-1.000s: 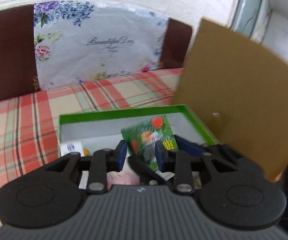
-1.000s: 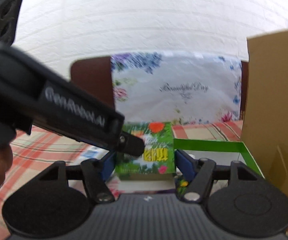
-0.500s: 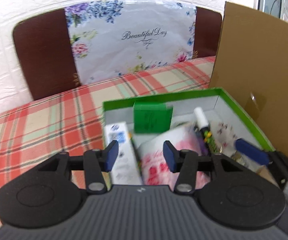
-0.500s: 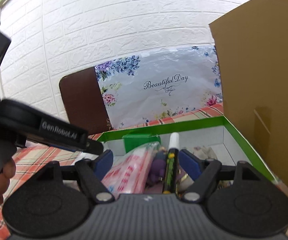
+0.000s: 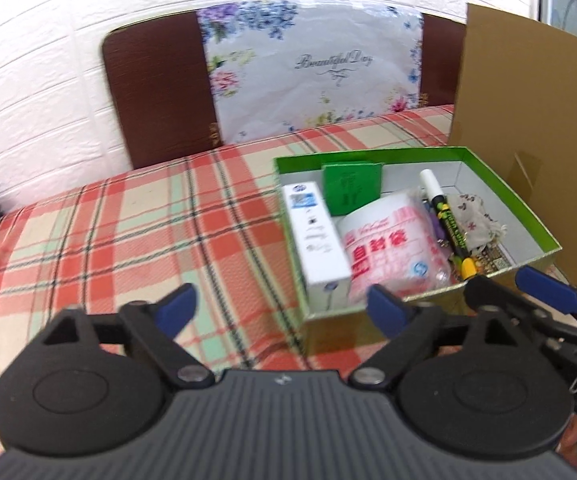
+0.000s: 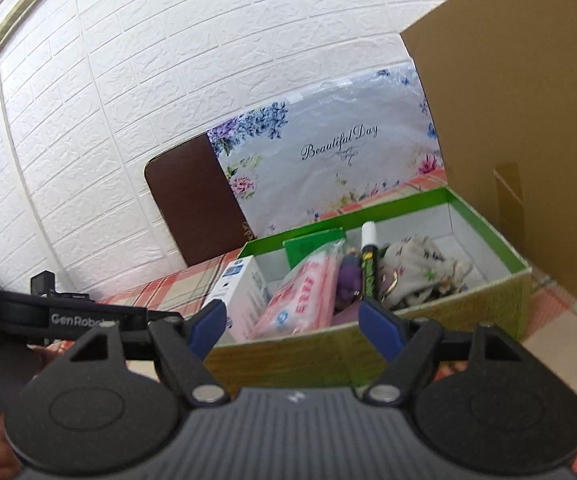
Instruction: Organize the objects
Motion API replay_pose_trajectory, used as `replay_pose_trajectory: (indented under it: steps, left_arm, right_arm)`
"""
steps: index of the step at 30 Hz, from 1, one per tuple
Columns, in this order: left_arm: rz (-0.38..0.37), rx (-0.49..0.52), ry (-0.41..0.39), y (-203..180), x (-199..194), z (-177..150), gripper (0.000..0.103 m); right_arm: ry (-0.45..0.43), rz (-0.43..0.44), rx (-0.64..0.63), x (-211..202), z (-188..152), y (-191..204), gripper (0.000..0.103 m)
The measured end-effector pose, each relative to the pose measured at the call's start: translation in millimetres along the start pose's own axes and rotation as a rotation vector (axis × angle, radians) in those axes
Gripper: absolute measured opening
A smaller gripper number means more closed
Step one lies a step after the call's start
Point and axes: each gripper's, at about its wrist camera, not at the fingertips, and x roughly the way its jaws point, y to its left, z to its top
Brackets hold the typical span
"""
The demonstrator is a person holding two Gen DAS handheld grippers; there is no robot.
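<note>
A green-rimmed box [image 5: 500, 184] [image 6: 484, 296] stands on the plaid cloth. It holds a white carton [image 5: 314, 236] [image 6: 236, 284], a green packet [image 5: 352, 192] [image 6: 312, 246] upright at the back, a pink plastic pack [image 5: 388, 248] [image 6: 300, 300], a marker [image 5: 446, 220] [image 6: 368, 256] and a floral cloth pouch [image 5: 474, 216] [image 6: 424, 268]. My left gripper [image 5: 280, 310] is open and empty, in front of the box's left corner. My right gripper [image 6: 292, 330] is open and empty, in front of the box's front wall; it also shows in the left wrist view [image 5: 504, 284].
A tall cardboard sheet [image 5: 528, 112] [image 6: 528, 120] stands right of the box. A brown board with a floral "Beautiful Day" bag [image 5: 312, 76] [image 6: 328, 164] leans on the white brick wall behind. Plaid cloth [image 5: 128, 232] spreads to the left.
The green packet left my grippers and now stands in the box. Both grippers have pulled back from the box, and the left one has opened wider.
</note>
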Motion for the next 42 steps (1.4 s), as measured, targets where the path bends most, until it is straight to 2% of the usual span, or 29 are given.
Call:
replay_pose_trajectory:
  steps: [2, 8, 11, 18, 42]
  left_arm:
    - [0.022, -0.014, -0.001, 5.4, -5.7, -6.3, 0.103]
    - [0.097, -0.035, 0.038, 14.1, -16.2, -28.1, 0.103]
    - [0.112, -0.039, 0.039, 18.6, -21.4, -35.8, 0.103]
    - [0.166, -0.032, 0.002, 22.4, -31.7, -43.3, 0.103]
    - [0.151, -0.024, 0.114, 9.3, -16.1, -51.5, 0.103]
  right_arm:
    - [0.016, 0.013, 0.017, -3.2, -3.0, 2.9, 0.076]
    - [0.017, 0.034, 0.03, -15.6, -8.6, 16.1, 0.079]
    - [0.017, 0.045, 0.03, -19.8, -12.1, 23.5, 0.079]
    - [0.021, 0.049, 0.003, -22.0, -15.6, 36.3, 0.079]
    - [0.029, 0.022, 0.063, -16.6, -21.2, 23.3, 0.08]
